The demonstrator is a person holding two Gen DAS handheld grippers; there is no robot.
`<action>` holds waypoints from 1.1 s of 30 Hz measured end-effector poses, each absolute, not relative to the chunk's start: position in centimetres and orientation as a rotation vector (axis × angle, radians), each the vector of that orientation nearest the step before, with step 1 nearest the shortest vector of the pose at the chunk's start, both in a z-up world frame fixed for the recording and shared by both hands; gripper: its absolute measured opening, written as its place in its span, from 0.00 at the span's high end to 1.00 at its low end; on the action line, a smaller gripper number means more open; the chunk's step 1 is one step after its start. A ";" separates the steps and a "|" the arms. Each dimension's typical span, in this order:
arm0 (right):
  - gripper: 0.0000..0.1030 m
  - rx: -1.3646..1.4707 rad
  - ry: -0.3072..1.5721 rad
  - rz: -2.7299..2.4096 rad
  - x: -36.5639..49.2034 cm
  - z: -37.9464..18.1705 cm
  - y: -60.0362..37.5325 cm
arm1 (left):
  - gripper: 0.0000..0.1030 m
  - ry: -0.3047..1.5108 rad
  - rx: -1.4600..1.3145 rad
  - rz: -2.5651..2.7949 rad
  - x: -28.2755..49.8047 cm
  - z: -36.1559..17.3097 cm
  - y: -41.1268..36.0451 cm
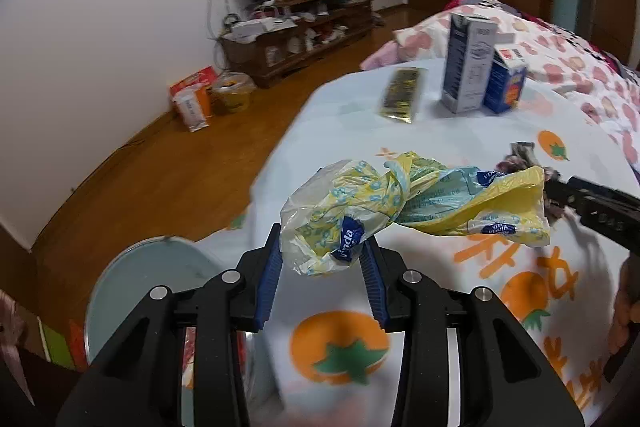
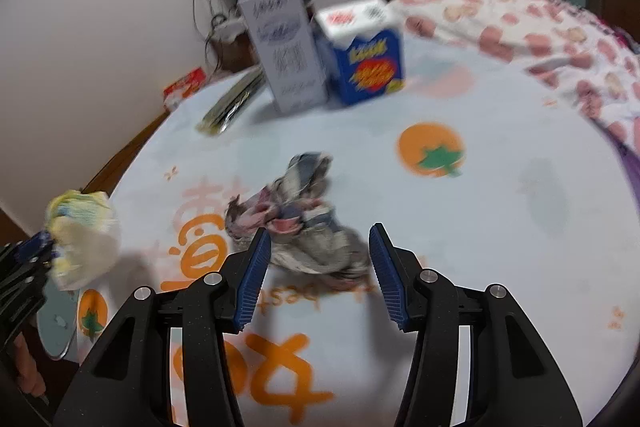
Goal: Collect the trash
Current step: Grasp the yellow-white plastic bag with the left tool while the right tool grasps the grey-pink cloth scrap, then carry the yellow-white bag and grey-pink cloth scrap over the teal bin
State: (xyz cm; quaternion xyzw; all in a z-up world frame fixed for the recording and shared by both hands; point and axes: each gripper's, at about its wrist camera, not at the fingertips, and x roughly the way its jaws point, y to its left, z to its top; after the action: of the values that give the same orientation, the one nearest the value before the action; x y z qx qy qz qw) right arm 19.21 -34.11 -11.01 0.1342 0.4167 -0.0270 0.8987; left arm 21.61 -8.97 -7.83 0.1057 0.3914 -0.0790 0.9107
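Observation:
My left gripper point(image 1: 322, 239) is shut on one end of a crumpled yellow and white plastic wrapper point(image 1: 400, 203), which hangs lifted above the bed sheet point(image 1: 460, 131). The same wrapper point(image 2: 84, 239) shows at the left edge of the right wrist view, next to the left gripper point(image 2: 44, 247). A crumpled grey and pink wrapper point(image 2: 296, 219) lies on the sheet. My right gripper point(image 2: 319, 231) stands open over it, one finger on each side, and the pads do not press on it. A round bin point(image 1: 140, 287) sits below the left gripper, beside the bed.
Farther back on the sheet stand a tall grey-white box point(image 1: 468, 67) and a blue carton point(image 1: 506, 83), with a flat gold and black packet point(image 1: 402, 95) to their left. A floral quilt point(image 1: 560, 67) lies at the right. Wooden floor and a cluttered cabinet point(image 1: 300, 39) lie beyond.

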 end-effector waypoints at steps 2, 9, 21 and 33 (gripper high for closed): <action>0.60 0.281 0.886 -0.047 19.8 -11.8 -33.6 | 0.63 0.805 0.215 -0.144 21.2 -7.7 -8.3; 0.89 0.280 0.882 -0.048 18.3 -11.5 -33.3 | 0.62 0.802 0.214 -0.117 19.8 -7.5 -7.4; 0.92 0.301 0.776 -0.069 11.3 -7.9 -30.9 | 0.62 0.796 0.180 -0.090 15.8 -6.8 -5.2; 0.93 0.252 0.725 -0.008 7.7 -5.6 -27.0 | 0.62 0.791 0.137 -0.048 12.8 -6.5 -1.9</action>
State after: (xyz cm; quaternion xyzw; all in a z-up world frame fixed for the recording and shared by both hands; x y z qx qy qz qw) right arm 7.74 -26.97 -5.60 0.1228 0.3535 -0.0039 0.9273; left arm 12.82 -1.88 -6.45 0.0665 0.3850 -0.0234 0.9202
